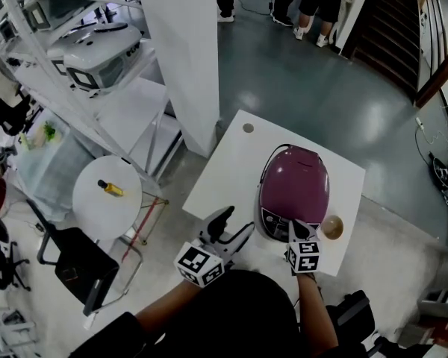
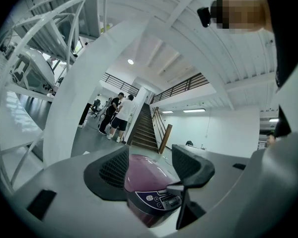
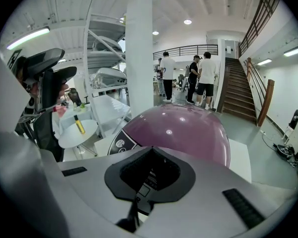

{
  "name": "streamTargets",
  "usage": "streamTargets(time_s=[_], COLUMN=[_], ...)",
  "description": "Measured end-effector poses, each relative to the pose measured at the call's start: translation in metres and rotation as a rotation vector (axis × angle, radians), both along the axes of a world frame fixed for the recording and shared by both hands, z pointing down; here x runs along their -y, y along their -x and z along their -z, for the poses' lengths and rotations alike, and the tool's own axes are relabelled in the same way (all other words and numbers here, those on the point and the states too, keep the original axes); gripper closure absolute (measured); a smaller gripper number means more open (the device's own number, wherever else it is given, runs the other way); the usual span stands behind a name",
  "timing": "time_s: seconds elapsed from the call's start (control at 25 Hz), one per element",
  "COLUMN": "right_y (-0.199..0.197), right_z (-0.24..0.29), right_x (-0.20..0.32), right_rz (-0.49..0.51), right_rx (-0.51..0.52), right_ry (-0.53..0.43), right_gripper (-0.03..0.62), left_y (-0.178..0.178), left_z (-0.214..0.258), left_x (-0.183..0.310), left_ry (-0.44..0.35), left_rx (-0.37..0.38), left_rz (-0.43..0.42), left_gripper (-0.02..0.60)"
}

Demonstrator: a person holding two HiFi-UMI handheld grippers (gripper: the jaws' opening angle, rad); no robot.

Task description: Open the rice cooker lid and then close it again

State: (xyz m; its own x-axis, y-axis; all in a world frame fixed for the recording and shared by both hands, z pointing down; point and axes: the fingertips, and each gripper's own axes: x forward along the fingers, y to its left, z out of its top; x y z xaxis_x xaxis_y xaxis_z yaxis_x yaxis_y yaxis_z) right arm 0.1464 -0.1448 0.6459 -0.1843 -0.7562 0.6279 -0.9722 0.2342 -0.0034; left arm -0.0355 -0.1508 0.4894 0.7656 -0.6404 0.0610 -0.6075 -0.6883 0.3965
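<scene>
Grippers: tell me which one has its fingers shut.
The right gripper, at the front of the purple rice cooker: its fingers are pressed together, whereas the left gripper has them apart, holding nothing.

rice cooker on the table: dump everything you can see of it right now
The rice cooker is a rounded body with a glossy purple, plastic-looking domed lid, shut flat. A dark control panel with round buttons and a small display faces the person. It stands upright on the white table, near the person's edge. The shut right gripper sits at the panel; contact can't be confirmed. The open left gripper is clear of it.
</scene>
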Motion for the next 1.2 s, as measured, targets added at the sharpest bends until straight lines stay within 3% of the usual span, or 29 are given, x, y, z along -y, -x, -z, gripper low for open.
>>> streamTargets(time_s=[0.32,1.2], right_y=[0.001,0.001], right_z=[0.000,0.004], right_x=[-0.001,0.000], right_rz=[-0.008,-0.023], right_rx=[-0.021,-0.006], right_ry=[-0.018,-0.040], right_gripper=[0.595,0.595], left_y=[0.006,0.007], left_z=[0.000,-0.003], left_x=[-0.002,-0.015], left_ry=[-0.009,0.003], left_rx=[0.007,0.020], left_rz=[0.037,0.028], left_gripper=[0.333,0.333])
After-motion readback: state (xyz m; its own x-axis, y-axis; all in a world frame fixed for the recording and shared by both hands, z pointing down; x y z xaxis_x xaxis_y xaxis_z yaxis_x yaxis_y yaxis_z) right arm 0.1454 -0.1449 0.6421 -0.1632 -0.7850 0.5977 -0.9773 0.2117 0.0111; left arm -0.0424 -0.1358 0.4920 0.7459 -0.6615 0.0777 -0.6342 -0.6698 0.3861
